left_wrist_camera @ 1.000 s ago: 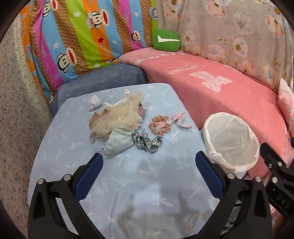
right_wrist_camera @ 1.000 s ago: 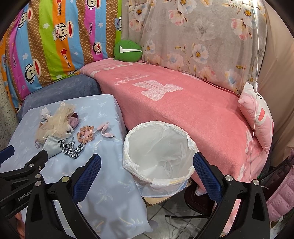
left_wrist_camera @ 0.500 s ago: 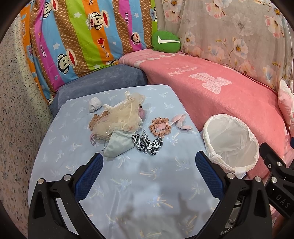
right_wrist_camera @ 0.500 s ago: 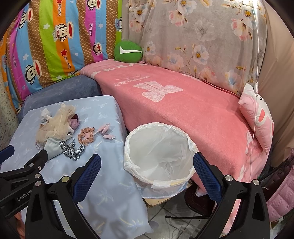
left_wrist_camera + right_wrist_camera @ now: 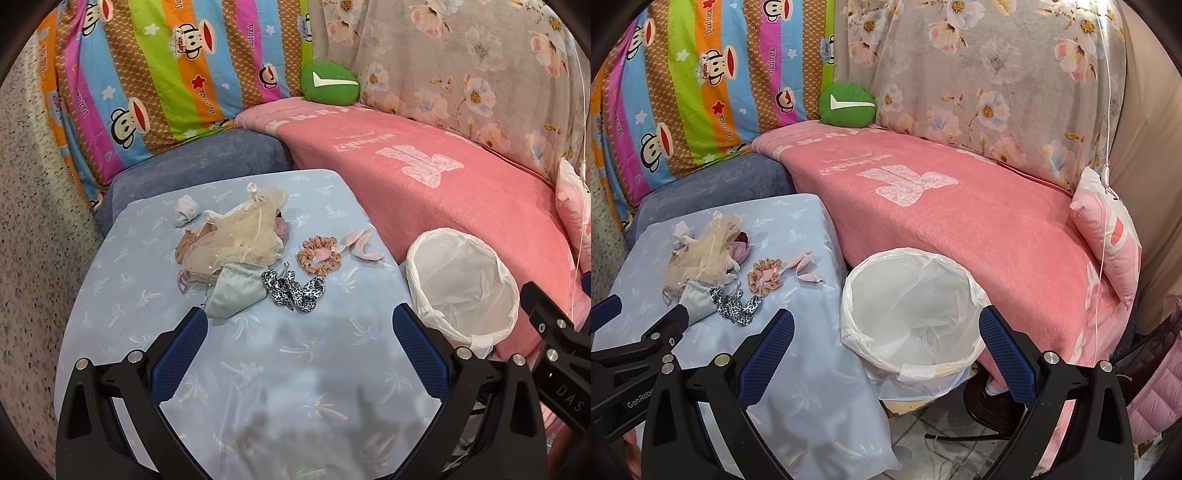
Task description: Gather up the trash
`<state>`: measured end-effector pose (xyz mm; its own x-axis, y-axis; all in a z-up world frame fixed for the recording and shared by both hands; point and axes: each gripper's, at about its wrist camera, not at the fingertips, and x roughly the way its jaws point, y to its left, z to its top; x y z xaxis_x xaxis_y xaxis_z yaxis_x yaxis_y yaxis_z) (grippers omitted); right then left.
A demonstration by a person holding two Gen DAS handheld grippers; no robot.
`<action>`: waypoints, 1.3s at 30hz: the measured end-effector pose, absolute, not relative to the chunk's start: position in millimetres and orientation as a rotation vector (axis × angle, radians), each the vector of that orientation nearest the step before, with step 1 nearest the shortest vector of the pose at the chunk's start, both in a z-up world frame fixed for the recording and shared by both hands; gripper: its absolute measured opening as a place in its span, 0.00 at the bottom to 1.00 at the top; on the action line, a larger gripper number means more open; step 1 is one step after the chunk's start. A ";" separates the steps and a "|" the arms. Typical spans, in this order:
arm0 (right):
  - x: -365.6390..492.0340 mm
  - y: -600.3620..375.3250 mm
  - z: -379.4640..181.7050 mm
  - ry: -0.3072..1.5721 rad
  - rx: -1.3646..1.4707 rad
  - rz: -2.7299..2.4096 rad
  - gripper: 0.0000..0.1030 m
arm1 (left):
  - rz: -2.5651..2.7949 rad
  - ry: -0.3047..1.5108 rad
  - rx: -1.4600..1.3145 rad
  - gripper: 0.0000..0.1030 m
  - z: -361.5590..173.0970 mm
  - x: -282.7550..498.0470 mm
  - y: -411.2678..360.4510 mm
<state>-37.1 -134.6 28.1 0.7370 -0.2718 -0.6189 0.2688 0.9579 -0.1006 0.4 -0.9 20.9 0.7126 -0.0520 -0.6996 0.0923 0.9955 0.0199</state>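
A pile of litter lies on the light blue table point(image 5: 280, 369): beige mesh fabric point(image 5: 236, 240), a grey-green pouch point(image 5: 236, 291), a leopard-print scrunchie point(image 5: 293, 290), an orange dotted scrunchie point(image 5: 318, 253), pink scraps point(image 5: 360, 243) and a white wad point(image 5: 185, 210). A white-lined trash bin point(image 5: 461, 288) stands right of the table, against the pink sofa. My left gripper point(image 5: 297, 332) is open and empty, above the table in front of the pile. My right gripper point(image 5: 886, 332) is open and empty, over the bin point(image 5: 912, 317). The pile also shows in the right wrist view point(image 5: 713, 266).
A pink blanket covers the sofa point(image 5: 960, 221) behind the bin. A green cushion point(image 5: 328, 81) sits at the back corner. A pink pillow point(image 5: 1112, 236) lies at the sofa's right end. A grey-blue seat point(image 5: 192, 162) is behind the table. Tiled floor point(image 5: 942, 443) shows below the bin.
Both grippers have drawn back a little; the pile and the bin look slightly farther away. Nothing on the table has moved. Both grippers stay open.
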 end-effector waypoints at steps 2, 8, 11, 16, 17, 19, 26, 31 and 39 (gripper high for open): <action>-35.8 -133.6 24.8 0.677 0.004 -0.295 0.94 | -0.091 0.776 0.051 0.93 16.4 3.4 3.1; -23.5 -129.4 9.0 0.671 0.020 -0.300 0.94 | -0.118 0.796 0.019 0.93 -5.4 21.5 25.4; -10.7 -125.9 0.4 0.680 0.029 -0.296 0.94 | -0.116 0.800 0.003 0.93 -16.6 31.2 40.9; 14.4 -115.5 -14.2 0.674 0.036 -0.276 0.94 | -0.093 0.802 -0.036 0.93 -34.7 50.5 72.2; 19.9 -112.2 -17.5 0.676 0.037 -0.269 0.94 | -0.084 0.802 -0.041 0.93 -37.7 54.9 77.6; 31.9 -105.1 -23.6 0.685 0.038 -0.251 0.94 | -0.064 0.807 -0.036 0.93 -42.4 63.8 86.3; 71.7 -74.8 -43.8 0.712 0.035 -0.191 0.94 | -0.050 0.812 -0.037 0.93 -50.8 98.7 109.9; 95.5 -57.4 -53.3 0.720 0.028 -0.173 0.94 | -0.087 0.830 -0.106 0.93 -56.4 129.3 123.7; 126.7 -37.1 -74.4 0.765 0.040 -0.134 0.94 | -0.194 0.850 -0.136 0.91 -67.9 166.9 110.7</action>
